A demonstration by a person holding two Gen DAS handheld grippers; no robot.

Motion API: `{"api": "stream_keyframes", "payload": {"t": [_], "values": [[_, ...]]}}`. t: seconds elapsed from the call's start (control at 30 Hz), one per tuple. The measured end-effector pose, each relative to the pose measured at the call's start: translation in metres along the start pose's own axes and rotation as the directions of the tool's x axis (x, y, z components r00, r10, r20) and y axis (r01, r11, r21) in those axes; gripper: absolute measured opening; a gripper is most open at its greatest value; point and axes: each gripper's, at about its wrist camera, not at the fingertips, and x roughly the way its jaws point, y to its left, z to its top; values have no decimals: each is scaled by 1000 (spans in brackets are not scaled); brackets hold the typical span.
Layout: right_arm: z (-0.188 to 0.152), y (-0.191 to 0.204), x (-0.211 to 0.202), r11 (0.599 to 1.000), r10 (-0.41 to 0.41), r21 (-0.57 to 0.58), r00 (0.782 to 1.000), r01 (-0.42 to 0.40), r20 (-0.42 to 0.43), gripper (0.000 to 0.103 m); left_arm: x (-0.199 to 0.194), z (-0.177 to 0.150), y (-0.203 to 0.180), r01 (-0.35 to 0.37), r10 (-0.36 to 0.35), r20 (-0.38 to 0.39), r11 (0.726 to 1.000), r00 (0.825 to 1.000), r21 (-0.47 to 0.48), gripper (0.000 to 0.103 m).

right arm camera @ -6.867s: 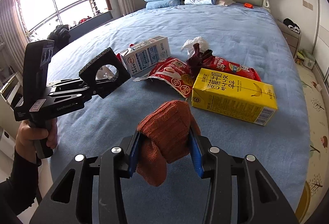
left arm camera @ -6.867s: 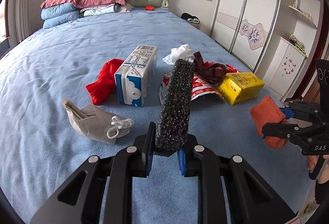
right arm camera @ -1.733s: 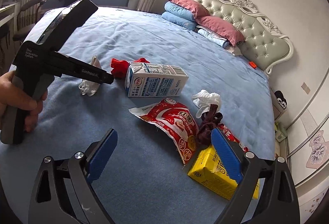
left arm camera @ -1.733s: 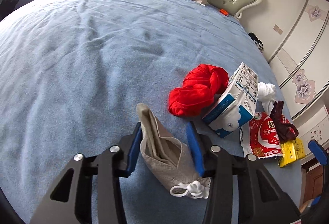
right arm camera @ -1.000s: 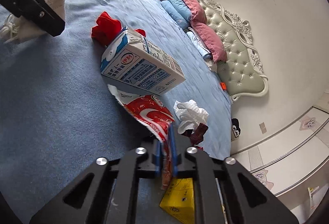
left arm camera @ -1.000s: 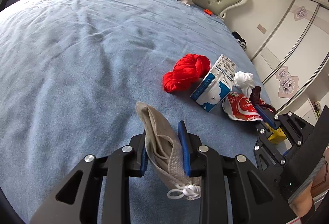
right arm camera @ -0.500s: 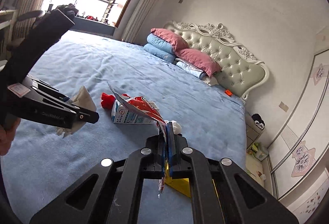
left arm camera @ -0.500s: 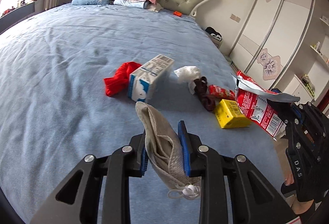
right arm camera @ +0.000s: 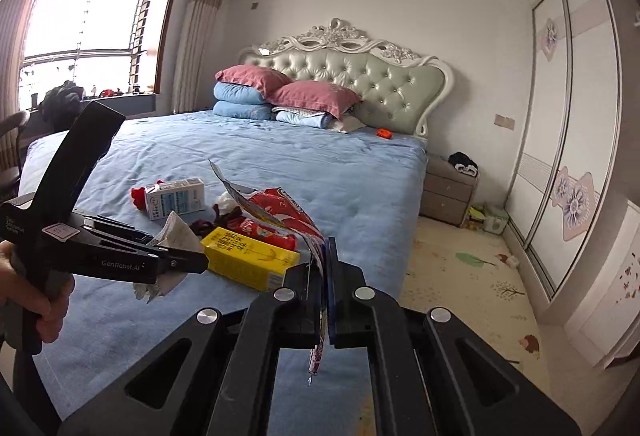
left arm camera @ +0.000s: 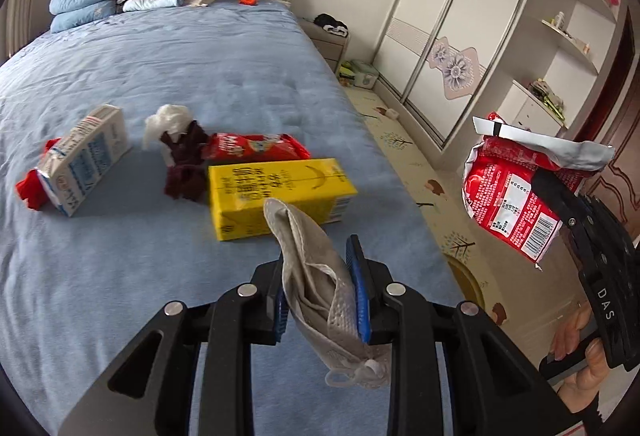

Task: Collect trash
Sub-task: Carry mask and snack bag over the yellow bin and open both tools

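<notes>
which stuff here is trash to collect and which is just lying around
Trash:
- grey face mask, in the left tongs
- red snack bag, in the right tongs
- yellow carton
- white-blue carton
- red wrapper
- white tissue

Lying about:
- pillows
- nightstand

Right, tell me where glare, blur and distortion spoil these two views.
Right wrist view: the window is blown out white; the wardrobe bows from the fisheye. Left wrist view: even light, no glare, the carton slightly smeared, dark corners.
</notes>
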Motion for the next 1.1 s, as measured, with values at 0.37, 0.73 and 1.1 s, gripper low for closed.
{"api": "stream_keyframes", "payload": {"t": [0.37,0.73,1.1], "values": [[-84,-112,-50,961,-142,220,981,168,-130,3,101,-15,-135,207,-173,-217,968,961,144,27],[-166,-177,-83,879,-215,369,943,301,-256,3,191,-43,-224,314,-207,-440,931,874,186,27],[-207,-200,-77,845,-220,395,909,359,-354,3,247,-57,-271,305,-120,-535,913,836,272,27]]}}
